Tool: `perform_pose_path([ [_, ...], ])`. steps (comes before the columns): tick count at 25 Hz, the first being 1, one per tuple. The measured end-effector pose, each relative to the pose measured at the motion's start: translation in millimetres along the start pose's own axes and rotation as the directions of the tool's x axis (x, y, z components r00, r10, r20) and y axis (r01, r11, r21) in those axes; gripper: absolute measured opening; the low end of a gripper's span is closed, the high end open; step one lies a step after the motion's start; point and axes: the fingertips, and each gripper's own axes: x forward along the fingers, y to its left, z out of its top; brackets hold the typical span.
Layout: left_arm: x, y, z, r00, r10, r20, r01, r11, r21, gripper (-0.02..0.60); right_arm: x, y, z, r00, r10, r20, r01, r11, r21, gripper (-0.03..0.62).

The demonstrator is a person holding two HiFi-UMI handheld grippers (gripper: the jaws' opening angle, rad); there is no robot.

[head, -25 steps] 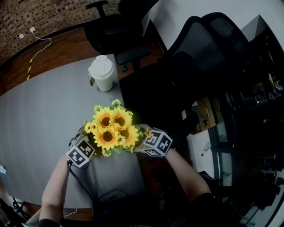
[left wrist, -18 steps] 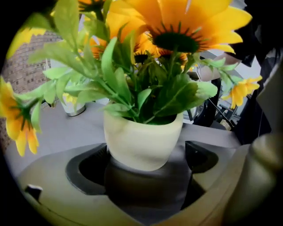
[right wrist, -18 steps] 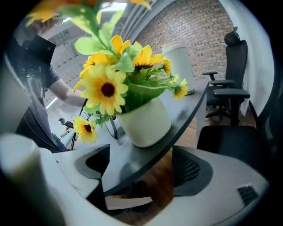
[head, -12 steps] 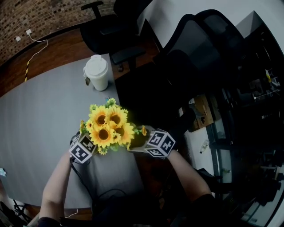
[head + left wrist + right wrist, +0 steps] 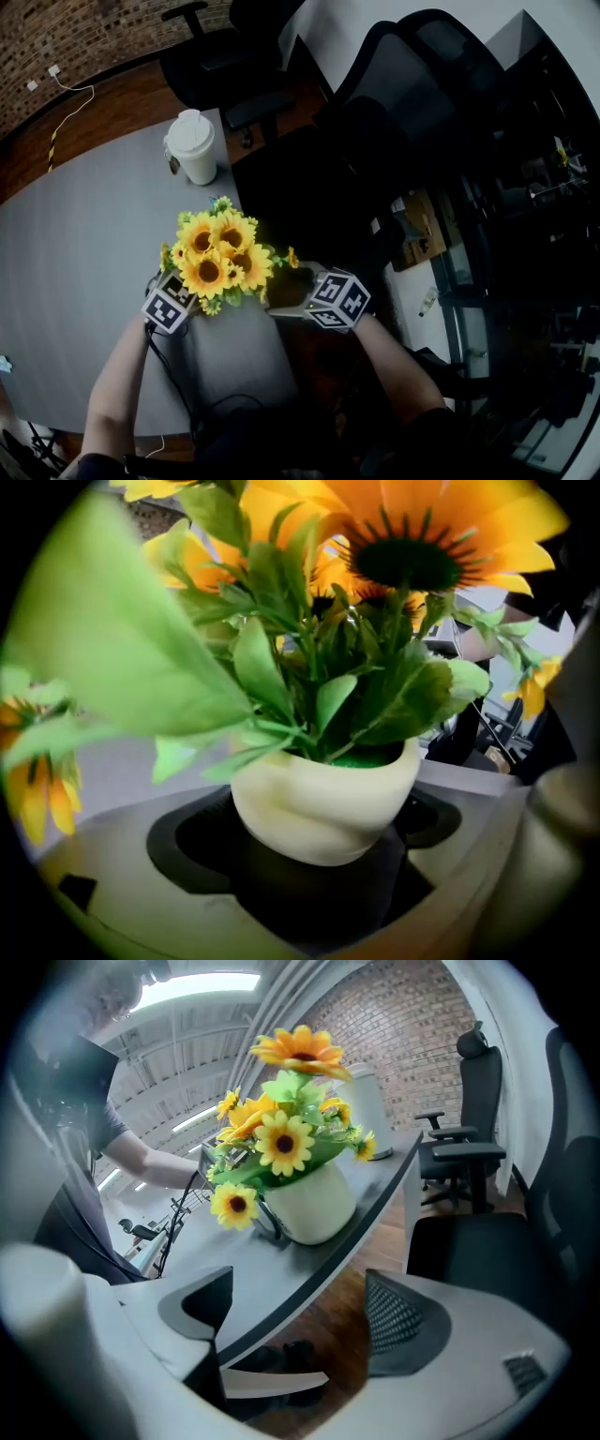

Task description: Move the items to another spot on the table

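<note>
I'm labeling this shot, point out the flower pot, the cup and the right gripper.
flower pot (image 5: 319, 803): left gripper view, cream front wall.
cup (image 5: 199, 161): head view, side below the lid.
right gripper (image 5: 298, 1293): right gripper view, midway between fingertips.

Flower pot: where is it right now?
Head view, centre-left: the flower pot sits near the table's right edge, nearer the person than the paper cup. The left gripper is closed on it; the right gripper is open beside it.

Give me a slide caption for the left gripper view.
Left tool clasps a cream pot of yellow sunflowers, seen close up.
</note>
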Motion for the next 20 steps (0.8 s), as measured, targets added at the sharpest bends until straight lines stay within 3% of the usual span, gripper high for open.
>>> perform_pose_path([
  [5, -2, -4, -1, 1.0, -0.01, 0.002, 0.01, 1.0, -0.025, 0.543, -7, 4, 2, 1.0, -0.005, 0.019, 0.004, 1.0, 0.01, 0.44],
  [8, -16, -7, -7, 1.0, -0.012, 0.01, 0.013, 0.994, -0.112, 0.543, -14, 11, 4, 0.999, 0.012, 0.04, -0.013, 0.999, 0.03, 0.446],
  [12, -36, -1, -21, 0.999, 0.042, 0.025, -0.036, 0.973, -0.227, 0.543, -18, 18, 2, 0.999, 0.043, 0.033, -0.044, 0.999, 0.03, 0.448],
  [20, -58, -30, -23, 0.999, 0.04, 0.004, -0.037, 0.969, -0.245, 0.543, -23, 31, 14, 0.996, 0.07, 0.062, -0.069, 0.998, -0.011, 0.448],
])
